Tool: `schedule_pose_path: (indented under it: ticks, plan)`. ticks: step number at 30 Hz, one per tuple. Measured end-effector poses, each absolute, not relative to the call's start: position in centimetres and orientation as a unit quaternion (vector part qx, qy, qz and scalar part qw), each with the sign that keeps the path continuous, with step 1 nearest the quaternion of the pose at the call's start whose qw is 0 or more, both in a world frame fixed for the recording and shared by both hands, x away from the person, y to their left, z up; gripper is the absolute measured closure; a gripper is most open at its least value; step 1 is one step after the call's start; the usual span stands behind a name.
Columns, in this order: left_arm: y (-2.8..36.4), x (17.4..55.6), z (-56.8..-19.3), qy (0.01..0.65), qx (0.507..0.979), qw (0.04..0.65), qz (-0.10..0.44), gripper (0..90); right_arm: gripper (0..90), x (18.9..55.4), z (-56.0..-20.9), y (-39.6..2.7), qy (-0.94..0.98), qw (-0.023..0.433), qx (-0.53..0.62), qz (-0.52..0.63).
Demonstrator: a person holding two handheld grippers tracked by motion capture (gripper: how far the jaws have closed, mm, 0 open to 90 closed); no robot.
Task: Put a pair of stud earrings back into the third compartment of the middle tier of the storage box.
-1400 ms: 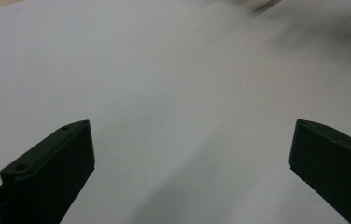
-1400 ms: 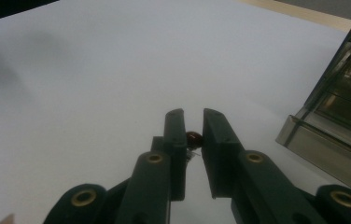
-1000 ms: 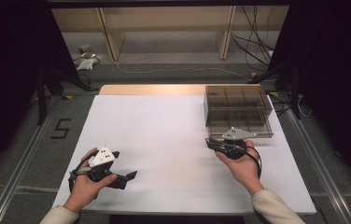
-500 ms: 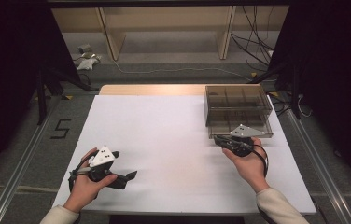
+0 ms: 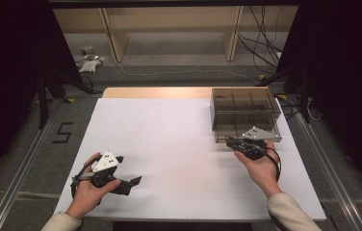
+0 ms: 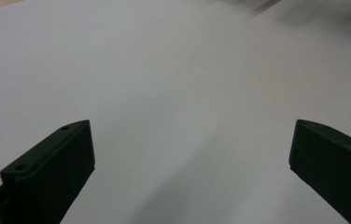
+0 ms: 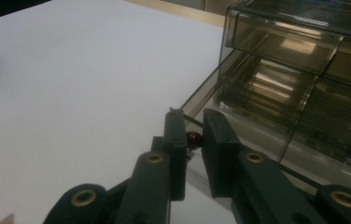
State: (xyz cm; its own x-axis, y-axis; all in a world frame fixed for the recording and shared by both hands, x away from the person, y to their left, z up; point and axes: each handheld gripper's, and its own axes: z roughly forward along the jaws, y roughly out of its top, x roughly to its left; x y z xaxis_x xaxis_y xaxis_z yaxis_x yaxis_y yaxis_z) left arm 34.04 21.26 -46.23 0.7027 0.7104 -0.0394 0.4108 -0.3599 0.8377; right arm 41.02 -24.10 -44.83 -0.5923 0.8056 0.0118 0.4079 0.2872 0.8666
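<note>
Your right gripper [image 7: 193, 140] has its jaws drawn nearly together on a small dark red round bead-like object [image 7: 193, 138], pinched between the pads just at the near left corner of the smoky transparent plastic drawer box [image 5: 244, 113]; the lower drawer [image 7: 276, 140] stands pulled out toward you, so I judge you hold the bead at its rim in order to drop it in. From above, that gripper [image 5: 237, 143] lies level and points left along the drawer's front edge; the box sits at the far right of the white table top [image 5: 169, 139], within easy reach of that hand. Your left gripper [image 6: 190, 158] rests low over bare white surface at the near left, jaws spread wide with nothing between them; it seems parked out of the way.
</note>
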Motion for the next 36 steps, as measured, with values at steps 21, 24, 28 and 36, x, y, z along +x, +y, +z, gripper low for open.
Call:
schedule_pose_path:
  ticks: [21,24,28,36]
  plan:
    - [21.2,34.1,-46.2,0.347,0.808,0.446,0.167,0.0,80.7,41.6,-44.5,-26.2,0.755,0.239,0.415,0.448]
    - [21.2,34.1,-46.2,0.347,0.807,0.447,0.167,0.0,80.7,41.8,-44.4,-26.6,0.752,0.243,0.419,0.447]
    - [21.2,34.1,-46.2,0.347,0.807,0.447,0.167,0.0,80.7,42.0,-44.3,-27.4,0.746,0.252,0.427,0.445]
    - [21.2,34.1,-46.2,0.348,0.807,0.447,0.167,0.0,80.7,42.5,-44.3,-28.8,0.732,0.259,0.446,0.445]
